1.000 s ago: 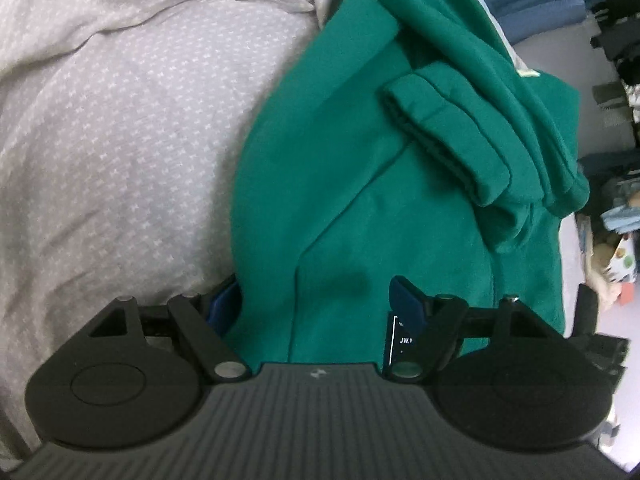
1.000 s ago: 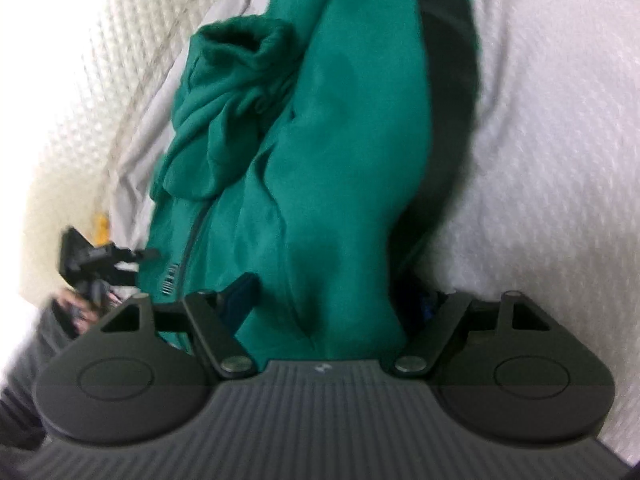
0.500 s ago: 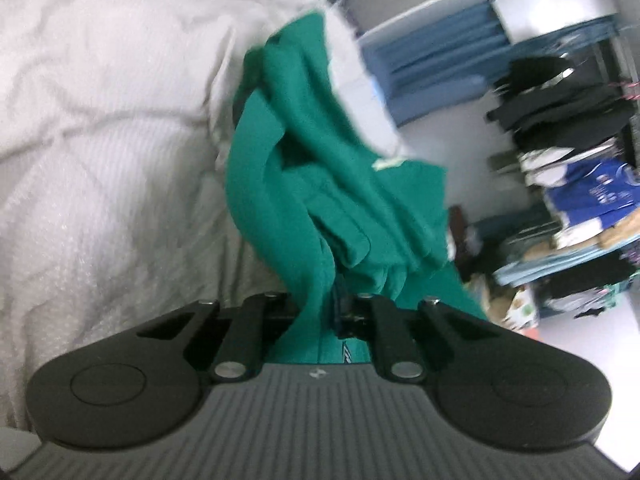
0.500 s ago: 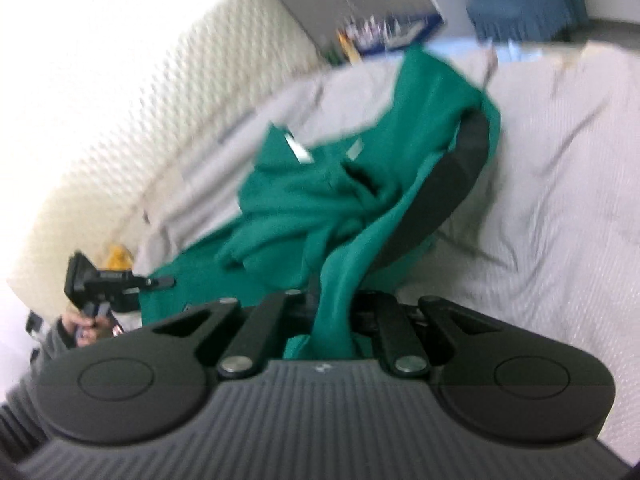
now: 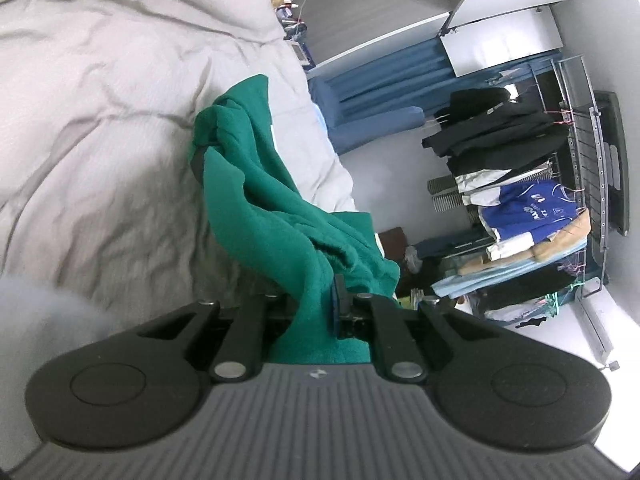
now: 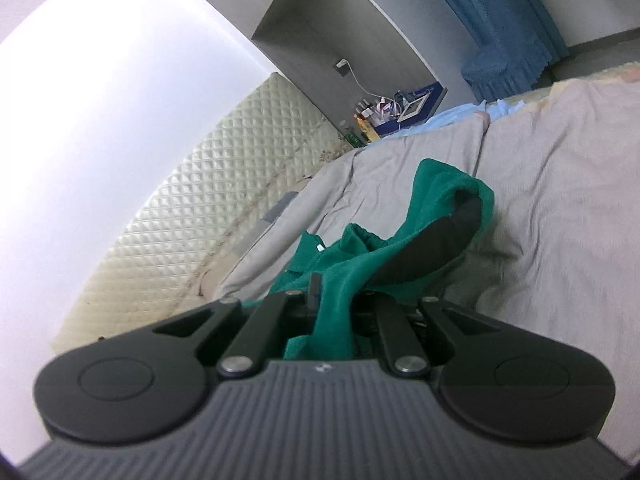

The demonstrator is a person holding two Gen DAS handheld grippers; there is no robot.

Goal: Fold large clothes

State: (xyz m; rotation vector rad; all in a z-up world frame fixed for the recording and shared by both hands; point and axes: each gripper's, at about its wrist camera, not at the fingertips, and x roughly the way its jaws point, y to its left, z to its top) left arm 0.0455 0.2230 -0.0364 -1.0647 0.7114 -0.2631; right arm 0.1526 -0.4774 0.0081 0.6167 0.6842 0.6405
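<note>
A green sweatshirt (image 5: 256, 200) with a dark inner band hangs bunched between both grippers above a grey bed cover (image 5: 100, 120). My left gripper (image 5: 316, 304) is shut on one edge of the green cloth, which runs up and away from the jaws. My right gripper (image 6: 334, 300) is shut on another edge of the same sweatshirt (image 6: 432, 216); its far part rests on the bed cover (image 6: 560, 200). The fingertips are mostly hidden by cloth.
A clothes rack (image 5: 520, 208) with dark and blue garments stands right of the bed. Blue curtains (image 5: 380, 92) and a cluttered nightstand (image 6: 392, 112) lie beyond. A quilted headboard (image 6: 192, 216) runs along the bed's left side in the right wrist view.
Both grippers closed on the sweatshirt's edge and lifted it off the bed. The cloth now hangs stretched from the jaws and the views tilt up toward the room.
</note>
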